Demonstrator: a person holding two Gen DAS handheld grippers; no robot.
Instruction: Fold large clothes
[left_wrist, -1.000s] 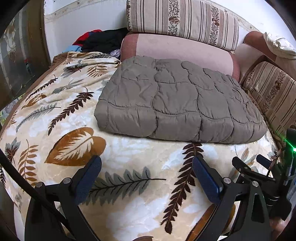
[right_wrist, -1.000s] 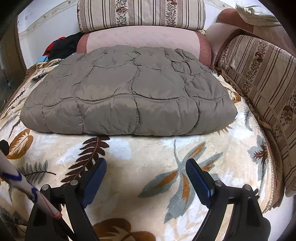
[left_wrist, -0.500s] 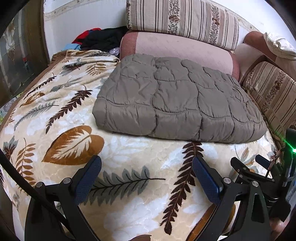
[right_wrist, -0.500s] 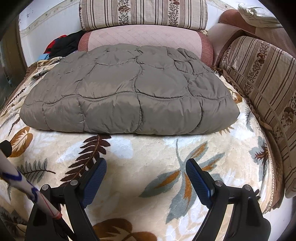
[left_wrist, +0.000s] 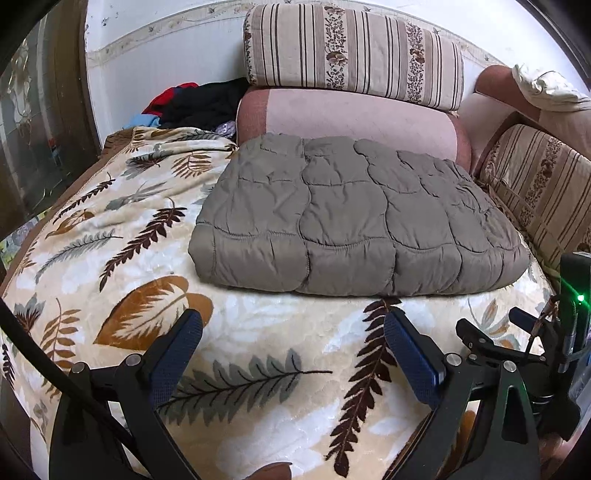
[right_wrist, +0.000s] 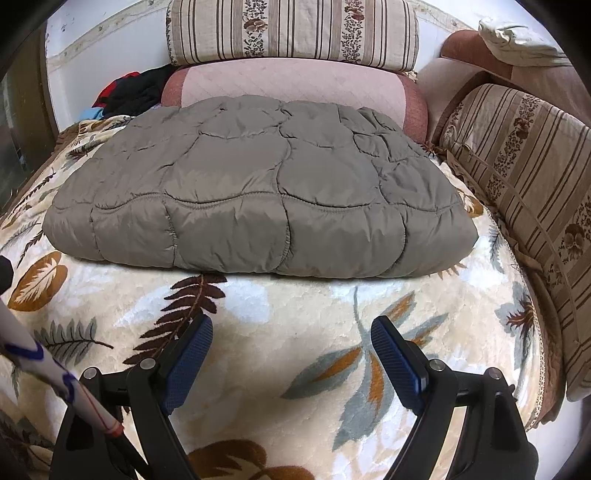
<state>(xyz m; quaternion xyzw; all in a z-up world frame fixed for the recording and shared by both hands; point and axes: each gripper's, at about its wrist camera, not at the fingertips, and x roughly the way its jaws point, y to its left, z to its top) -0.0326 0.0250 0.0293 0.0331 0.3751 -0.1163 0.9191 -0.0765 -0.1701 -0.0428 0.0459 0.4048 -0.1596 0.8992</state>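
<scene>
A grey-brown quilted garment (left_wrist: 354, 218) lies folded into a thick rectangle on the leaf-patterned blanket (left_wrist: 110, 251), its far edge against a pink bolster. It also shows in the right wrist view (right_wrist: 258, 195), filling the middle. My left gripper (left_wrist: 293, 332) is open and empty, hovering over the blanket a little in front of the garment's near edge. My right gripper (right_wrist: 291, 339) is open and empty, also just short of the near edge. Part of the right gripper (left_wrist: 517, 350) shows at the lower right of the left wrist view.
A pink bolster (left_wrist: 351, 114) and a striped cushion (left_wrist: 351, 51) stand behind the garment. Striped cushions (right_wrist: 517, 177) line the right side. A pile of dark and red clothes (left_wrist: 192, 103) lies at the back left. The blanket's left edge (left_wrist: 55, 206) drops off.
Both grippers have moved slightly closer to the folded garment and stayed open. The garment has not changed shape.
</scene>
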